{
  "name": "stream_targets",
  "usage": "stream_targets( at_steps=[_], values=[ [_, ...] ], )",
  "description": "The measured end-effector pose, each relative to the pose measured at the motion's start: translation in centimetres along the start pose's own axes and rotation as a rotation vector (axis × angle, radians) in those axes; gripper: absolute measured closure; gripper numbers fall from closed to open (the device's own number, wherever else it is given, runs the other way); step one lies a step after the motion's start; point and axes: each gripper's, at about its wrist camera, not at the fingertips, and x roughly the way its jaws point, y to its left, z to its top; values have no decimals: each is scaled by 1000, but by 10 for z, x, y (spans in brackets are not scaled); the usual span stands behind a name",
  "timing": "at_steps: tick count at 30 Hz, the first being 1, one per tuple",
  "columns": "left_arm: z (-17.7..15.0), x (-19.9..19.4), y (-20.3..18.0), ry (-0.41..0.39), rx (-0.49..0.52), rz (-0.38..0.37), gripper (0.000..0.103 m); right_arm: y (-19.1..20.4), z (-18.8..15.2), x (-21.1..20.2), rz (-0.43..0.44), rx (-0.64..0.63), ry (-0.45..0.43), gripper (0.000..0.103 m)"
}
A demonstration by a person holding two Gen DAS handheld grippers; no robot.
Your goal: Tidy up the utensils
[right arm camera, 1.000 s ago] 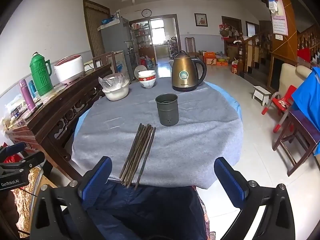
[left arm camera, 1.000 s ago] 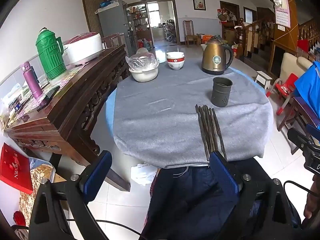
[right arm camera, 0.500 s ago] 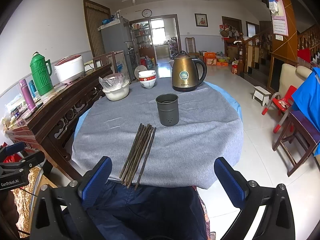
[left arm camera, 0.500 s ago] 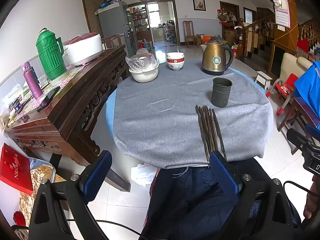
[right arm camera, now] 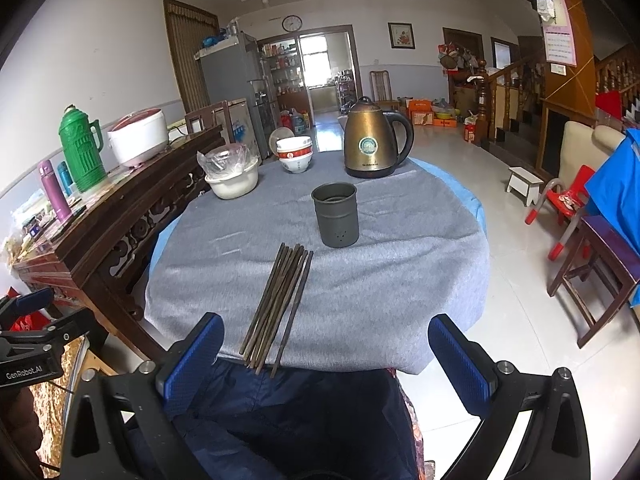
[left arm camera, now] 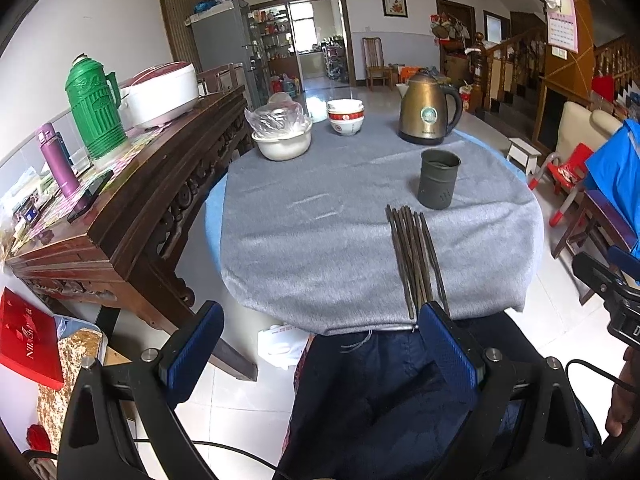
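Near ends of the chopsticks [left arm camera: 416, 256] sit behind the left gripper's right finger pad [left arm camera: 448, 350]. Holder cup [right arm camera: 335, 214] interior is dark, contents unreadable. Right gripper [left arm camera: 608, 292] cut off at the left view's edge, jaws not visible there. Kettle [right arm camera: 372, 144] badge text too small. Calendar [left arm camera: 562, 20] print illegible.

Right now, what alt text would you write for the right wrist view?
A bundle of dark chopsticks lies on a round table under grey cloth, just short of an empty metal holder. The open right gripper hovers at the near edge, holding nothing. Behind stand a brass kettle and bowls.
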Motion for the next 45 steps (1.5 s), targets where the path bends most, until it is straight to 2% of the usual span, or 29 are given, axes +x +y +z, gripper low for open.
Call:
stream_targets(
  at_steps=[4,12,45],
  values=[
    [3,-3,4,-29,-28,5,5,-2,3,-6,-6,10,-37,0],
    [2,1,1,-19,-20,8,5,-4,4,-8,-5,16,-45,0],
    [1,0,4,-21,-25,15,5,-3,2,-5,2,20,-39,0]
  ],
)
